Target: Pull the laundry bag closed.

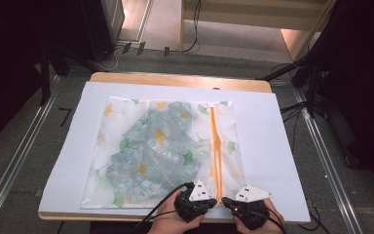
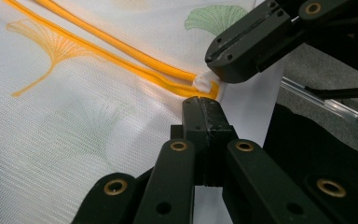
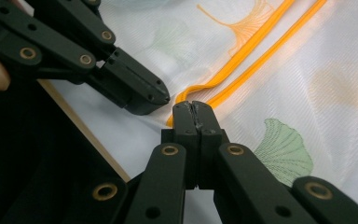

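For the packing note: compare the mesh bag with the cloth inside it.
The white mesh bag printed with ginkgo leaves lies flat and square; the blue-green floral cloth is bunched. The bag is larger; the cloth fills its left part. The bag has an orange zipper; the cloth shows none. Both bear prints.

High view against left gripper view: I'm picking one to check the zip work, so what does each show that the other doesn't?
The high view gives the whole mesh bag lying flat on the white sheet, the flowered garment inside it and the wooden table. The left gripper view gives close detail: a small white zipper pull at the tip of the right tongs, and the left tongs shut at the end of the orange zipper. Both share that zipper, the leaf-printed mesh and the two tongs at its near end.
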`<action>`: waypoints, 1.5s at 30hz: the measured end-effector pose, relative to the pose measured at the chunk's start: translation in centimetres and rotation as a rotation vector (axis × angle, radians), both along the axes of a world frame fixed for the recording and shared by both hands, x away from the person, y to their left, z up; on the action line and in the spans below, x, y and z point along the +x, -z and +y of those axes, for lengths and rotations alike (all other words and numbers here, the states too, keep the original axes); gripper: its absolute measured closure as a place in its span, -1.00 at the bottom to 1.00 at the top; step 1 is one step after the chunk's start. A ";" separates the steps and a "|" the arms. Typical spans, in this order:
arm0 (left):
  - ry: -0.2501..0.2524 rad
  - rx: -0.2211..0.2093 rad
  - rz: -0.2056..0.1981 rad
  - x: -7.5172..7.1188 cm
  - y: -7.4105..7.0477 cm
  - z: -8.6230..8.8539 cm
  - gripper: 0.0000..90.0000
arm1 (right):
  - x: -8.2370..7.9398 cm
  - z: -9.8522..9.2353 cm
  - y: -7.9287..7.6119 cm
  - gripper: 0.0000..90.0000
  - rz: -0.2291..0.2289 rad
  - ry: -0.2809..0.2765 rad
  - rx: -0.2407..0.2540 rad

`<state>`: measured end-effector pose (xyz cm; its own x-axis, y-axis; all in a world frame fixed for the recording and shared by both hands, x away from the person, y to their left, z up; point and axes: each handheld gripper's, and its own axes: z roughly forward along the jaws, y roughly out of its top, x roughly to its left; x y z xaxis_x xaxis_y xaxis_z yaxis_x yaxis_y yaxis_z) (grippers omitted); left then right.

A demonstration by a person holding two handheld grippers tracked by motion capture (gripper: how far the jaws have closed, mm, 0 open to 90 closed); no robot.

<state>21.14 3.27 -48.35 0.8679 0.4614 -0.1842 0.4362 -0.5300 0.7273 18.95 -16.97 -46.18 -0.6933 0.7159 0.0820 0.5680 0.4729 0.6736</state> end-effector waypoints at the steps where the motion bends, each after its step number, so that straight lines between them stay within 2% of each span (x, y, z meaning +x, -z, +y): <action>1: 0.000 -0.003 -0.002 0.0 0.0 0.0 1.00 | 0.1 0.0 0.0 1.00 -0.001 0.005 0.000; 4: 0.002 0.000 -0.015 -0.1 0.0 0.0 1.00 | 0.2 -0.2 -0.2 1.00 0.000 0.021 0.010; 7: 0.000 -0.007 -0.003 -0.1 0.1 0.0 1.00 | 0.2 -0.1 -0.3 1.00 -0.002 0.020 0.012; 9: 0.000 -0.013 -0.001 0.0 0.1 0.0 1.00 | 0.2 -0.1 -0.3 1.00 -0.018 -0.011 0.033; 10: -0.001 -0.014 0.003 0.0 0.1 0.1 1.00 | 0.2 -0.2 -0.3 1.00 -0.021 -0.009 0.039; 12: -0.005 -0.021 0.018 0.2 0.1 0.1 1.00 | 0.3 -0.2 -0.3 1.00 -0.017 -0.003 0.083; 13: -0.003 -0.021 0.026 0.2 0.1 0.1 1.00 | 0.4 -0.1 -0.3 1.00 -0.029 -0.005 0.090; 16: -0.003 -0.021 0.017 0.2 0.1 0.1 1.00 | 0.8 0.2 -0.1 1.00 -0.031 -0.006 0.100; 21: -0.003 -0.023 0.016 0.2 0.2 0.1 1.00 | 1.0 0.6 0.3 1.00 -0.015 0.005 0.072; 30: -0.004 -0.022 0.012 0.1 0.2 0.1 1.00 | 1.0 0.2 0.7 1.00 0.008 0.012 0.091; 34: -0.005 -0.024 0.015 0.1 0.2 0.2 1.00 | 1.2 0.5 0.9 1.00 0.008 0.009 0.082; 39: -0.006 -0.026 0.028 0.3 0.1 0.2 1.00 | 1.6 0.0 1.0 1.00 0.069 0.023 0.123; 41: -0.005 -0.023 0.029 0.3 0.1 0.2 1.00 | 1.4 -0.1 0.7 1.00 0.066 0.019 0.105; 43: -0.009 -0.025 0.028 0.2 0.1 0.1 1.00 | 1.2 -0.1 0.5 1.00 0.058 0.023 0.107; 45: -0.011 -0.028 0.050 0.2 -0.1 -0.1 1.00 | 1.1 -0.1 0.4 1.00 0.063 0.024 0.110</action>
<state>21.34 3.18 -48.29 0.8523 0.4647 -0.2402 0.4778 -0.5045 0.7192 20.01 -17.09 -46.54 -0.6671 0.7164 0.2041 0.6212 0.3838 0.6833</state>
